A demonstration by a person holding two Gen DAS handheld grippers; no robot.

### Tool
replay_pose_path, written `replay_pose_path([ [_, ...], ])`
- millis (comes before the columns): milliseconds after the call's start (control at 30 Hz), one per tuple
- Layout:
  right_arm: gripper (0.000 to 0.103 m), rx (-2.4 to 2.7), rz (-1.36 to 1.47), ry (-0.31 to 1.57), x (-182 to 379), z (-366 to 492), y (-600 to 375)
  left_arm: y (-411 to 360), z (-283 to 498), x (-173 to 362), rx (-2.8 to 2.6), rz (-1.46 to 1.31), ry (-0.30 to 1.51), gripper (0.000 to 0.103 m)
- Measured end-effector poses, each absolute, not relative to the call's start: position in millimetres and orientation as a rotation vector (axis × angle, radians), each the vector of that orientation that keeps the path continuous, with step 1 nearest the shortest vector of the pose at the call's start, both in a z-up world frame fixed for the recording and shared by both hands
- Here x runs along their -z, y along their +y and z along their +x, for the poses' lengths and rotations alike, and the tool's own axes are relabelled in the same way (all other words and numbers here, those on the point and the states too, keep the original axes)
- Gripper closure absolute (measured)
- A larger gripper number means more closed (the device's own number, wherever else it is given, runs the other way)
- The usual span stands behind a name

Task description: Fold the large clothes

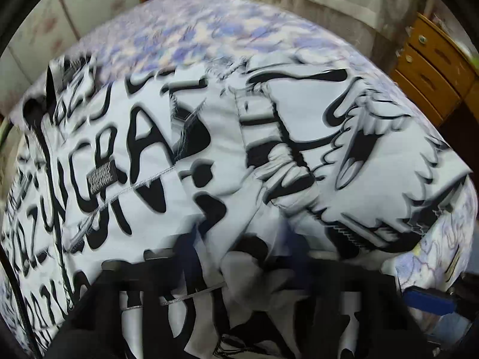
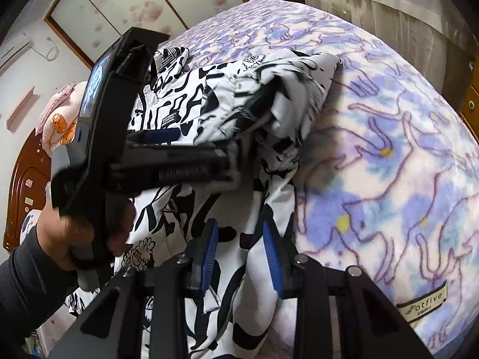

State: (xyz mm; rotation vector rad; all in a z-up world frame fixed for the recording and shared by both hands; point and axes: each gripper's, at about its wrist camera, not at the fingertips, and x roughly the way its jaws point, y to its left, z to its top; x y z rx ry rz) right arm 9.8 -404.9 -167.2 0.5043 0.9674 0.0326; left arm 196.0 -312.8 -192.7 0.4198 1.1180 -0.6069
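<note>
Right wrist view: the jacket (image 2: 227, 113) lies on the blanket (image 2: 389, 155), which covers the bed — the jacket toward the left, bare blanket to its right. A fold of the jacket runs down between the fingers of the right gripper (image 2: 241, 254) at the bottom centre. The left gripper (image 2: 263, 110), borne by a hand (image 2: 74, 239) at lower left, reaches across above the jacket, its tip in the cloth. A headboard (image 2: 27, 191) stands at far left; pillows (image 2: 60, 122) lie just above it. Curtains (image 2: 374, 3) hang behind the bed. Left wrist view: a drawer chest (image 1: 434, 68) stands right of the bed — beyond the jacket.
</note>
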Motion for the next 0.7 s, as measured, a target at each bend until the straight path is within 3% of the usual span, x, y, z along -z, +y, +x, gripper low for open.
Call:
replay_pose_path([
  [33,0.072,-0.034,0.507,0.972,169,10,-404,-306,204,192,0.585,0.390,1.137,0.083],
  [100,0.072,-0.036,0.506,0.976,170,10,-403,-292,216,184,0.569,0.309,1.152,0.092],
  [367,0.072,-0.048,0.423,0.949,156,14,-388,-171,242,98,0.362,-0.034,0.851,0.095],
  [467,0.072,-0.067,0.401,0.979,159,20,-379,-118,247,123,0.222,-0.087,0.933,0.085],
  [533,0.072,-0.079,0.398,1.003,164,23,-375,-94,245,150,0.194,-0.093,1.035,0.064],
  [700,0.072,-0.098,0.381,1.041,171,21,-365,-30,239,201,0.183,-0.218,1.202,0.061],
])
